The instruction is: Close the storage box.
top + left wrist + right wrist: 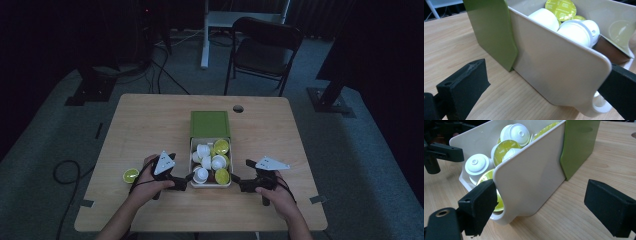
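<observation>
The left gripper [189, 176] and the right gripper [235, 180] are both standing wide open at the two front corners of the cream drawer [210, 184], which is sticking out of the green box [210, 123] and is full of coffee capsules [218, 162]; neither one is holding anything. To me, the step in hand is taking hold of the drawer, because each gripper is straddling one side wall, with one jaw outside it and the other at the front. Next, each should probably be closing gently on its wall, so that the drawer is sliding straight and not tipping.
</observation>
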The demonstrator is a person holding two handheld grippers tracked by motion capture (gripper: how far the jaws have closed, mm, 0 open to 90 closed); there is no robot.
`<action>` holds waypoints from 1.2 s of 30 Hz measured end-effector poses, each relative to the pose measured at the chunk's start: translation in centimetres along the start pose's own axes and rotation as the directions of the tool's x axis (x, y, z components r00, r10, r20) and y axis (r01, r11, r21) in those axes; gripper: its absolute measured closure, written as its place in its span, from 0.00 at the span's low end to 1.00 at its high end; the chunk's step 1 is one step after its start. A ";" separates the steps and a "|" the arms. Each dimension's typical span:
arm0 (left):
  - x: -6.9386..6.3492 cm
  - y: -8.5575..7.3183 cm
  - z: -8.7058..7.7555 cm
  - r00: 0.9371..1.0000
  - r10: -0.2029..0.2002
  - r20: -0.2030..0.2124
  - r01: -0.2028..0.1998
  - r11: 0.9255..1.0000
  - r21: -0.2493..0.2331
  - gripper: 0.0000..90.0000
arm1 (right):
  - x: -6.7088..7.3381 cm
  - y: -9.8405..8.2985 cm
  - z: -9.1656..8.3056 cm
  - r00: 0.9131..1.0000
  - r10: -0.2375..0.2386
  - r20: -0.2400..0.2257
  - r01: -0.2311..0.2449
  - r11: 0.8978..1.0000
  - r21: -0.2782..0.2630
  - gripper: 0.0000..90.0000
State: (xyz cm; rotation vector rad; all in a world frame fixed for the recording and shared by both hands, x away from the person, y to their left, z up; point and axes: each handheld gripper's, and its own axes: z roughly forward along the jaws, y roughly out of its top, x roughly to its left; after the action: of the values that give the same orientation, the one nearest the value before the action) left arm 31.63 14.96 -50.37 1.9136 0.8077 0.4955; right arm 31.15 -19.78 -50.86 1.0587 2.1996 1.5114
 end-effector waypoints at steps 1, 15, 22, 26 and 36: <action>0.0 0.0 0.0 1.000 -0.002 0.001 0.002 1.000 0.000 0.00 | 0.0 0.0 0.1 1.000 0.002 -0.003 -0.002 1.000 0.002 0.12; 0.9 0.5 0.7 1.000 -0.004 -0.006 0.004 1.000 0.012 0.00 | -0.4 0.5 0.9 1.000 -0.004 0.003 0.004 1.000 0.009 0.12; 1.1 0.6 1.0 1.000 -0.012 -0.008 0.012 1.000 0.007 0.00 | -0.7 0.7 1.1 1.000 -0.021 0.015 0.021 1.000 0.001 0.12; 1.1 0.6 1.1 1.000 -0.019 -0.007 0.019 1.000 0.003 0.00 | -0.8 0.7 1.1 1.000 -0.019 0.022 0.019 1.000 0.000 0.12; 1.6 0.9 1.5 1.000 -0.024 -0.012 0.024 1.000 0.011 0.00 | -1.2 0.9 1.5 0.999 -0.019 0.032 0.019 1.000 0.000 0.12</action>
State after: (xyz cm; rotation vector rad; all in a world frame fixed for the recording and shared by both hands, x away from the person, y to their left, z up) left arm 33.93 14.89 -50.26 1.9109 0.8425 0.4893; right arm 33.20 -19.39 -50.84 1.0509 2.1816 1.4771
